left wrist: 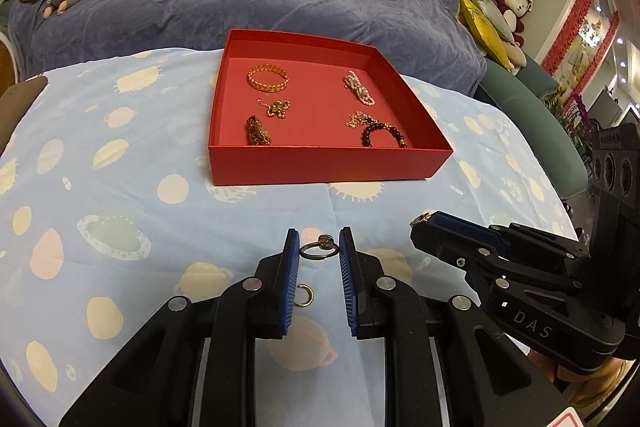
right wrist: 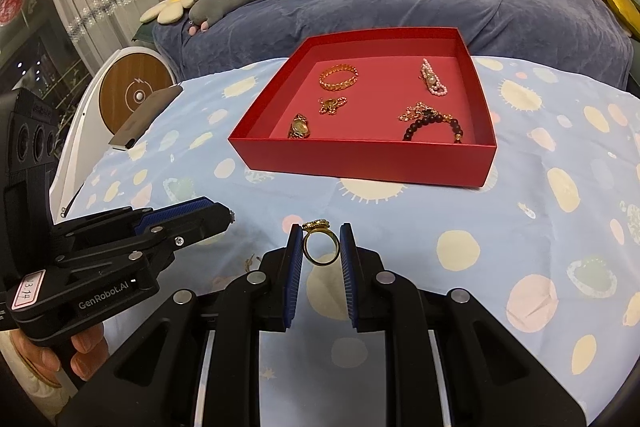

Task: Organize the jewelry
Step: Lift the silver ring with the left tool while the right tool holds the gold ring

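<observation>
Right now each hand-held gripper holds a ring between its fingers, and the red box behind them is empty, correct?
Not quite: the red box is not empty. The right wrist view shows jewelry in it, including a gold bangle and a dark bead bracelet. The left hand-held gripper and right hand-held gripper each hold a ring.

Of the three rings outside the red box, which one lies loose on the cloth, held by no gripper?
The small gold ring beside the left gripper's left finger. The silver ring is between that gripper's fingers, and the gold flower-topped ring is in the right gripper.
</observation>
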The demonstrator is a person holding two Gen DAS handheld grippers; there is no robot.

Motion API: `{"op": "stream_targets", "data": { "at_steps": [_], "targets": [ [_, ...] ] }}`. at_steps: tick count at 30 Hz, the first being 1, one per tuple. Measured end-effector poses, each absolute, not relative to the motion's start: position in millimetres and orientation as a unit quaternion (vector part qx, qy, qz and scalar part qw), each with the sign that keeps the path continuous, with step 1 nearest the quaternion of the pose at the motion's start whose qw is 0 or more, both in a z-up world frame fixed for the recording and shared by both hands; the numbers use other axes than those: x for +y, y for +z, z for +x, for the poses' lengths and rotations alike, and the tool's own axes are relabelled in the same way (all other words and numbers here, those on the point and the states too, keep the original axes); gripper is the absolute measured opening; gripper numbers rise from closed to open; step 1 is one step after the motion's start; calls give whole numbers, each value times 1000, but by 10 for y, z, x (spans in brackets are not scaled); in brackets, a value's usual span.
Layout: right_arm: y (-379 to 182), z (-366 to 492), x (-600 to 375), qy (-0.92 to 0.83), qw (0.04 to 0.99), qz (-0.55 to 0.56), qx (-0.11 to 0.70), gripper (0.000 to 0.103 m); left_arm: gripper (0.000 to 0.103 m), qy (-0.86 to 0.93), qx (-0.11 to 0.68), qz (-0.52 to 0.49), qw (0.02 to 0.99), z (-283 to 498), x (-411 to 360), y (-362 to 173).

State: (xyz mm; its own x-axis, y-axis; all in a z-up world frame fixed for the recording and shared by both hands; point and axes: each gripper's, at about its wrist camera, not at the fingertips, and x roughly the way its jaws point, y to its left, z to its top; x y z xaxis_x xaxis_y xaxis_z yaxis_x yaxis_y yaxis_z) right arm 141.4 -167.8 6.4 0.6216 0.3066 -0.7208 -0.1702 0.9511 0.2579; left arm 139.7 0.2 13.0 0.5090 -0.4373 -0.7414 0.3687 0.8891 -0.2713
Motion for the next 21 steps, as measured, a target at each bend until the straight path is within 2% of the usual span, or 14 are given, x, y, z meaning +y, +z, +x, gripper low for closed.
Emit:
{"op": "stream_targets", "data": {
  "at_steps": [21],
  "targets": [
    [172,1520,-1739,129,901,100,403,18,17,-229,447,-47,863,1487,26,99]
  ]
}}
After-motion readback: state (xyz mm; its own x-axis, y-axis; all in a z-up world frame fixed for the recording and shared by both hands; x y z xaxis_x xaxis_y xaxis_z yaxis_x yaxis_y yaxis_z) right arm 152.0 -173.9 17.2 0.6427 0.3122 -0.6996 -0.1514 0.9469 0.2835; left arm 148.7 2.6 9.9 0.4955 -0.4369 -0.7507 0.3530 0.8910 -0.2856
